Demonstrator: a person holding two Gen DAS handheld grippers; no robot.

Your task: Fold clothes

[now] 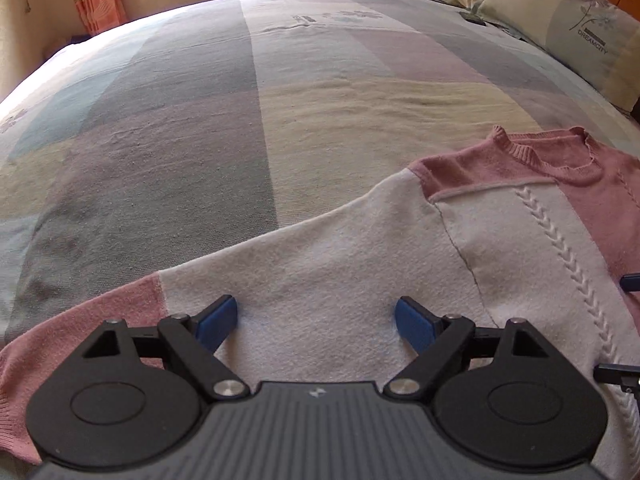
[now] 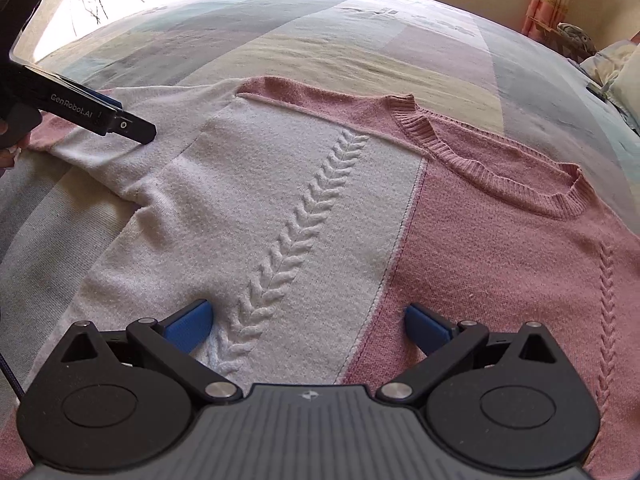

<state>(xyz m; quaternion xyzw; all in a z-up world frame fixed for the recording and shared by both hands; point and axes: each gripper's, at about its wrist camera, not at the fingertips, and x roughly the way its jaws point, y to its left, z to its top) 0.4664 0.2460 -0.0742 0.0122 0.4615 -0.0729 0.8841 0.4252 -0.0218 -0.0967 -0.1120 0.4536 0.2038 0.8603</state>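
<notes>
Tools: left tool (image 1: 316, 322) and right tool (image 2: 308, 326) both spread apart, gripping nothing | sweater (image 2: 320, 200): pink-and-white knit, cable ribs, flat on bed (image 1: 200, 120), sleeve outstretched | left view only: pillow (image 1: 560, 20) | right view only: person's hand (image 2: 10, 148) holding left tool

"DREAMCITY": pillow (image 1: 576, 28); "GenRobot.AI": left gripper (image 2: 120, 120)

Pink-and-white sweater (image 2: 320, 184) lies flat beneath wide-spread blue fingers (image 2: 188, 326).

One sweater (image 2: 320, 184), one bed (image 1: 200, 120), two pillows (image 1: 560, 20), two grippers (image 1: 316, 322).
</notes>
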